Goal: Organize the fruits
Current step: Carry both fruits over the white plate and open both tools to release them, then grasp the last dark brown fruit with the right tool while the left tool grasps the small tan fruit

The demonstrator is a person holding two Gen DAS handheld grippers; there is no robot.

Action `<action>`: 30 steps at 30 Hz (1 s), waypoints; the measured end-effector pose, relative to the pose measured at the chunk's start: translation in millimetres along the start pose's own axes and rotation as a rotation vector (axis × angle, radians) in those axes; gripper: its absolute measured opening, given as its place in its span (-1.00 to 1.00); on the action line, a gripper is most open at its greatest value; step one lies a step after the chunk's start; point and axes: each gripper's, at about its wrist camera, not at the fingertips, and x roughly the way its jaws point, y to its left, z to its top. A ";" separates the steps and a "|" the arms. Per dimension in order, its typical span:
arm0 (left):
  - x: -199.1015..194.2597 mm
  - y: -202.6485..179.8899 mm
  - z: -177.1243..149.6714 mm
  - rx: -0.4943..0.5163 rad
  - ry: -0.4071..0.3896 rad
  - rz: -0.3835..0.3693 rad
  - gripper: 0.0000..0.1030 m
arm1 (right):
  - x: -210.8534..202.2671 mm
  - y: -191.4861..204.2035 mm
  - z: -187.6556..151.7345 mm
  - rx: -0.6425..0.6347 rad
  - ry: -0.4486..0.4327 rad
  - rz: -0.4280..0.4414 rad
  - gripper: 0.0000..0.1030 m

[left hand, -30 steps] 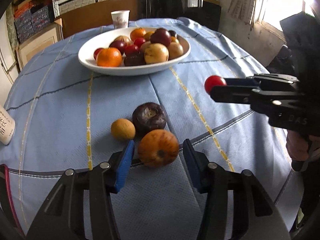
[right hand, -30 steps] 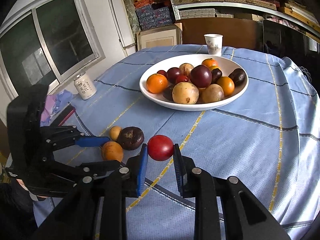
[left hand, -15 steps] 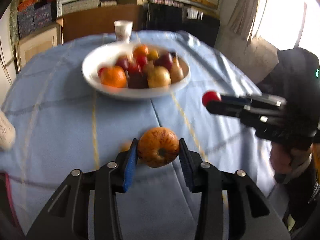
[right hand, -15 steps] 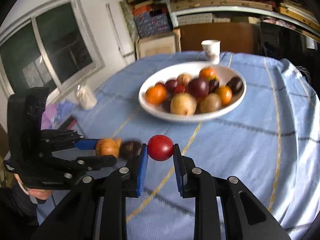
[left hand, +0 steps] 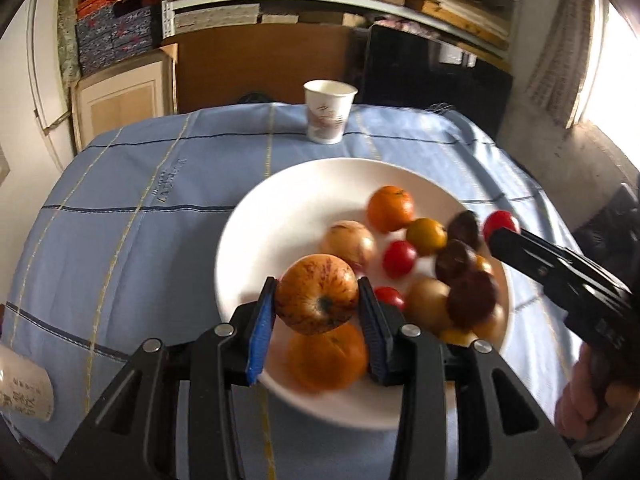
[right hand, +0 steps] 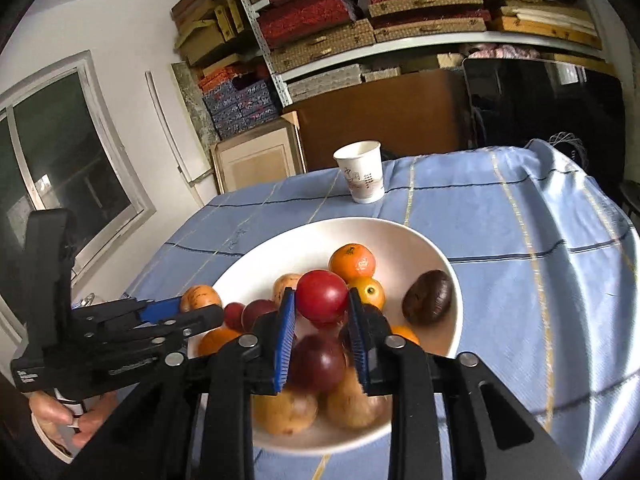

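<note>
Shelves of stacked boxes back the left wrist view, where a blue checked tablecloth (left hand: 132, 216) carries a paper cup (left hand: 329, 112) and a white bowl (left hand: 280, 216) already holding many fruits, and the left gripper (left hand: 318, 306) hangs over the bowl's near side clenched on a speckled orange fruit (left hand: 316, 294). From the right wrist view, the right gripper (right hand: 322, 312) hovers above the pile with a red tomato (right hand: 322, 296) between its blue pads, the jaws just starting to open. Most fruit looks gathered; I judge only these two drops remain here.
</note>
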 end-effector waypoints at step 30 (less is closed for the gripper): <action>-112.2 67.6 -137.7 -0.160 -0.077 0.145 0.87 | -39.5 112.2 -131.8 -0.479 0.292 0.097 0.14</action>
